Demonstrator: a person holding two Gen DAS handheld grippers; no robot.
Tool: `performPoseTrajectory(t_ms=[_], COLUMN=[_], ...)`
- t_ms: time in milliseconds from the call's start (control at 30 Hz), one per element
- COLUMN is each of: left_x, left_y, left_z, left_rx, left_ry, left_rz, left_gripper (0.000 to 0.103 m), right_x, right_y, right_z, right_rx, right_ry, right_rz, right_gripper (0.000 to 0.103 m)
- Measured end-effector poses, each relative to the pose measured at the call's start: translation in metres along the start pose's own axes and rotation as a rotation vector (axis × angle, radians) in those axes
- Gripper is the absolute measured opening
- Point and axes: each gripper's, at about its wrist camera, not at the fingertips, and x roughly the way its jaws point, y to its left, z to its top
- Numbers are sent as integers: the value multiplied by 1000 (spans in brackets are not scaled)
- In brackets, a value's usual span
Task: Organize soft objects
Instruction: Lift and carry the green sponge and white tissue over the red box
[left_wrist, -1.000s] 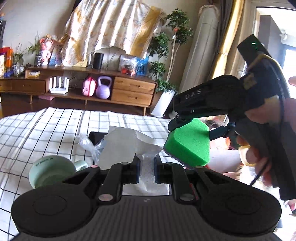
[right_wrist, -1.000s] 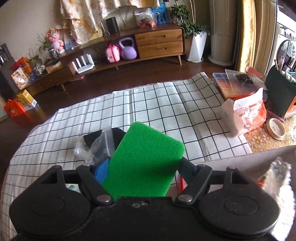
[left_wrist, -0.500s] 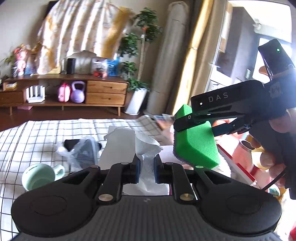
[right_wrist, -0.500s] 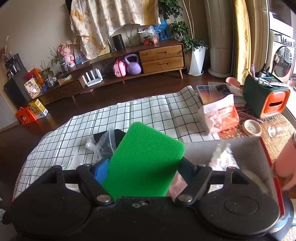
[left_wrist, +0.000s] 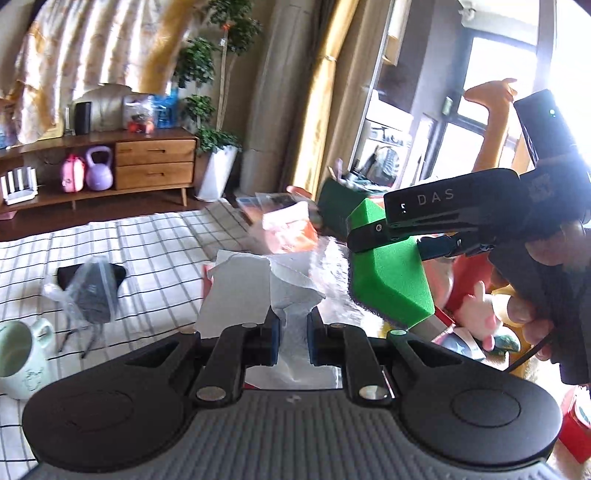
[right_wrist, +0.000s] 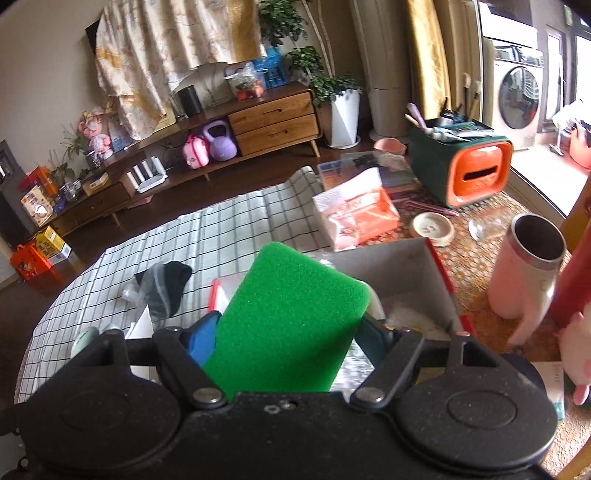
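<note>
Right gripper (right_wrist: 291, 332): jaws set wide, clamped across a green sponge (right_wrist: 291, 325); sponge carried in the air, just above and before the open cardboard box (right_wrist: 417, 269) at the edge of the checked cloth (right_wrist: 229, 229).
Left gripper (left_wrist: 293, 332): jaws nearly closed, pinching a white paper tissue (left_wrist: 258, 291); tissue hangs loose and crumpled ahead of the pads, likewise airborne.

Hazards, judged:
- Tissue: thin, held by a small fold only; a quick swing could tear it or pull it free.
- Sponge: springy; gripped off-centre, it may twist or pop out when the jaws ease, landing on the box rim or the cloth instead of inside.
- Both grippers close together near the box; tissue could snag on the sponge or on the other gripper.
- Mug (left_wrist: 20, 358) and bagged dark item (left_wrist: 90, 288) sit on the cloth, well clear.

Change from the earlier views: both loads have travelled sideways off the cloth toward the box, which a second ago was out of sight in the right view; grips unchanged.
</note>
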Motion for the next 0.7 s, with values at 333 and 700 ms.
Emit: performPoseTrajectory(t_ms=[333,700], left_x=[51,114], left_y=[-35,-50], left_z=[12,14], left_rx=[50,79], left_ry=[70,152], left_rz=[-40,-53], left_gripper=[14,14], right_x=[10,52], right_y=[-64,-89], right_z=[-10,-23], right_rx=[78,90], right_ry=[-7,50], right_rz=[-70,-88], right_gripper=[77,77])
